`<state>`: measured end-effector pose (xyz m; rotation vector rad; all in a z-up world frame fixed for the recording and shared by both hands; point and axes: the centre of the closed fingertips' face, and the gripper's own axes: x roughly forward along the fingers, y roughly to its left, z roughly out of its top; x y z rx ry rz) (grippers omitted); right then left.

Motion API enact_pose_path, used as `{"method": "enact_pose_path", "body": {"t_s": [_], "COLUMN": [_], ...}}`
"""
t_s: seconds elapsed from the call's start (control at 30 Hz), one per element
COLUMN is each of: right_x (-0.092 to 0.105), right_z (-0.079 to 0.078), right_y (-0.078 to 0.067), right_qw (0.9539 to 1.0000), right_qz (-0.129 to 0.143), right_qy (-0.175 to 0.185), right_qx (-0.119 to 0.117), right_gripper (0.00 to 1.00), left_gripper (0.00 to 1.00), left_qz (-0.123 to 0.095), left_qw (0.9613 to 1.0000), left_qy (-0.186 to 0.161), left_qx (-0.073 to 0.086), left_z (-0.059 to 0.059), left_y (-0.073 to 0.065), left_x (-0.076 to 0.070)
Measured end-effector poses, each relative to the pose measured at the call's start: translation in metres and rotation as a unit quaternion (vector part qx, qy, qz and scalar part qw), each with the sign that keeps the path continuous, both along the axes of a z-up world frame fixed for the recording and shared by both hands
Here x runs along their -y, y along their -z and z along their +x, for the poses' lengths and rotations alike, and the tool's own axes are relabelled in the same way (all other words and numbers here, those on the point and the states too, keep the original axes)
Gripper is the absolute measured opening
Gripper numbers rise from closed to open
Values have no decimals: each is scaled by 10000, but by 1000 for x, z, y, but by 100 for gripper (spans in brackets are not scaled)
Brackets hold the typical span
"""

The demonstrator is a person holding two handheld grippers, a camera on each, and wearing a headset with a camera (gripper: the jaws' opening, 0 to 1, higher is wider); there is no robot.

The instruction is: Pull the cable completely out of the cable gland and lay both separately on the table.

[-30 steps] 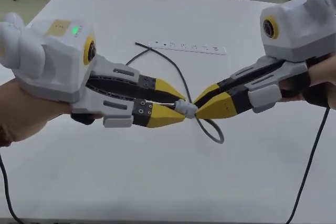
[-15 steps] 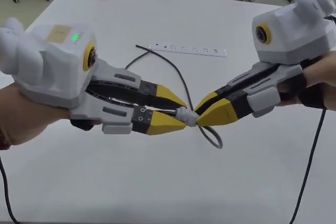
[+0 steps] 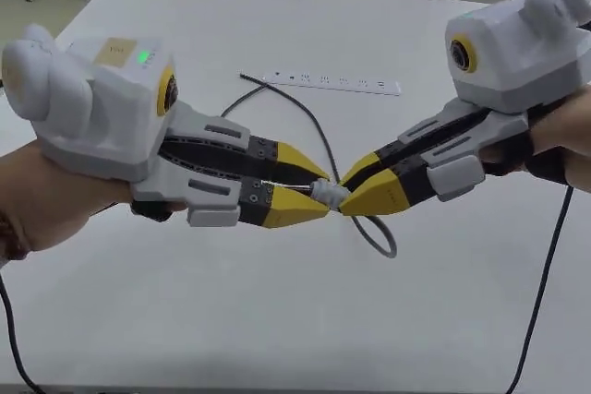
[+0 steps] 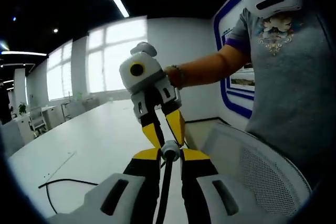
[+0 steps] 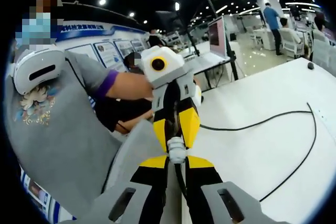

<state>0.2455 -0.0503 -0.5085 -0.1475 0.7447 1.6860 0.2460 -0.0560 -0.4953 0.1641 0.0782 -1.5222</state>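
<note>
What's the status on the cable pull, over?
Left gripper shut on cable gland. Right gripper shut on cable beside it. Cable not yet out. Power strip lies apart, behind.

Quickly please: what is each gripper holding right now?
Left gripper: closed on the small light-grey plastic cable gland.
Right gripper: closed on the thin dark-grey cable.

The left gripper [image 3: 321,194] and right gripper [image 3: 349,195] look alike: grey plastic shells with slotted covers, black linkwork set with small screws, and yellow wedge-shaped tips. A black lead [image 3: 545,274] hangs from the right one. The person wears a grey T-shirt [image 5: 58,129] with purple sleeve trim and a chest print, a white headset [image 5: 37,72] and a dark wristband [image 4: 178,75].
</note>
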Motion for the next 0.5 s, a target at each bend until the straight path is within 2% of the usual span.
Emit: {"method": "enact_pose_path", "body": {"t_s": [0.1,0.17,0.2,0.23,0.3,0.33,0.37,0.43,0.5], "right_x": [0,-1,-1,-2,-3,-3,-4,-6,-7], "right_z": [3,2,5,6,9,11,11,12,13], "right_y": [1,2,2,2,1,1,1,2,2], "right_qw": [9991,9983,9965,9951,9921,9888,9875,9821,9745], "right_qz": [-37,-43,-55,-58,-66,-81,-82,-152,-232], "right_qy": [80,117,175,211,320,349,374,455,464], "right_qx": [425,572,812,965,1211,1446,1528,1822,2185], "right_gripper": [7,7,7,7,7,7,7,7,7], "left_gripper": [14,14,14,14,14,14,14,14,14], "left_qz": [3,-9,-14,-35,-71,-84,-93,-76,-70], "left_qw": [9999,9999,9997,9995,9992,9990,9989,9987,9984], "left_qy": [-63,-101,-151,-192,-264,-311,-321,-393,-448], "left_qx": [-82,-119,-178,-249,-288,-319,-317,-311,-331], "left_z": [3,4,5,7,11,12,13,15,17], "left_y": [2,3,4,4,4,5,4,5,5], "left_x": [0,-1,-1,-2,-4,-5,-5,-6,-7]}}
